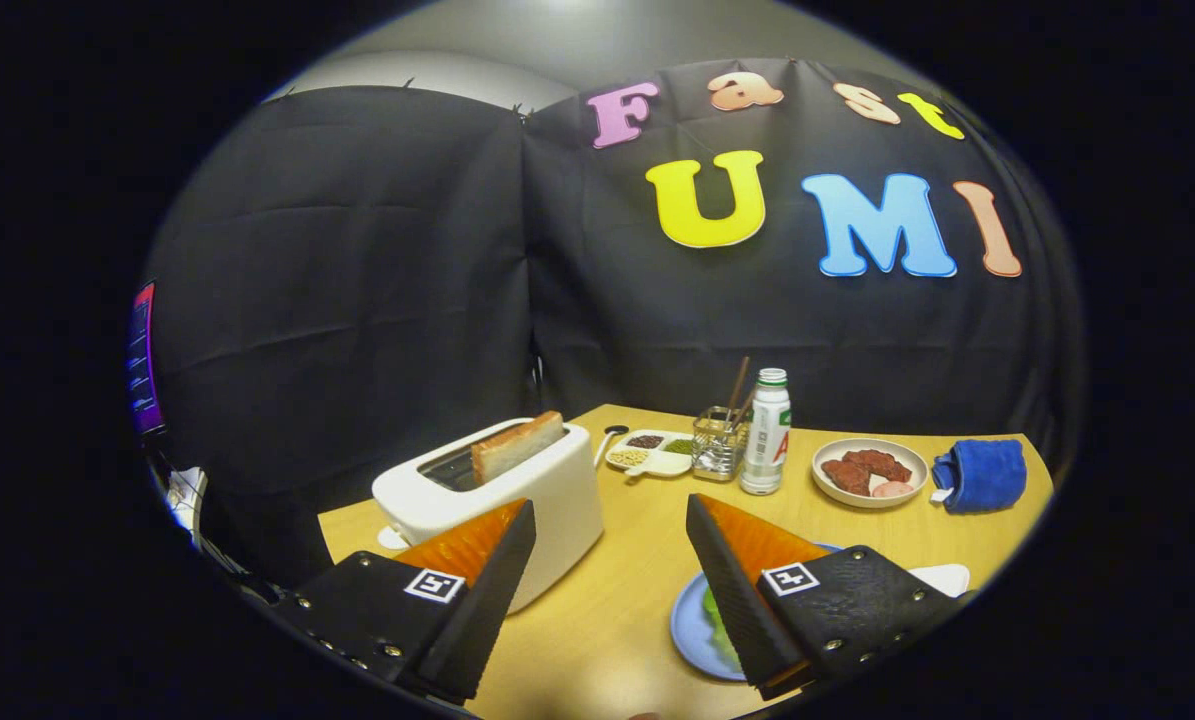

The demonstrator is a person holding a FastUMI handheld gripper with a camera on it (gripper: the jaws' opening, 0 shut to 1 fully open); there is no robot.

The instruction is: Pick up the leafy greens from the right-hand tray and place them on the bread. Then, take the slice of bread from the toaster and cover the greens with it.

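Golden toast slice (517, 444) stands in the white plastic toaster (517, 490), just beyond my wide-open, empty gripper (609, 520); leafy greens (719, 622) sit right of the toaster.

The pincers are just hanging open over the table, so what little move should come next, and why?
Probably a swing toward the white toaster to line up with the toasted bread slice standing in its slot. The gripper is open and holds nothing, and green leaves seem to lie already on the blue plate beside the right finger, though that finger hides most of it.
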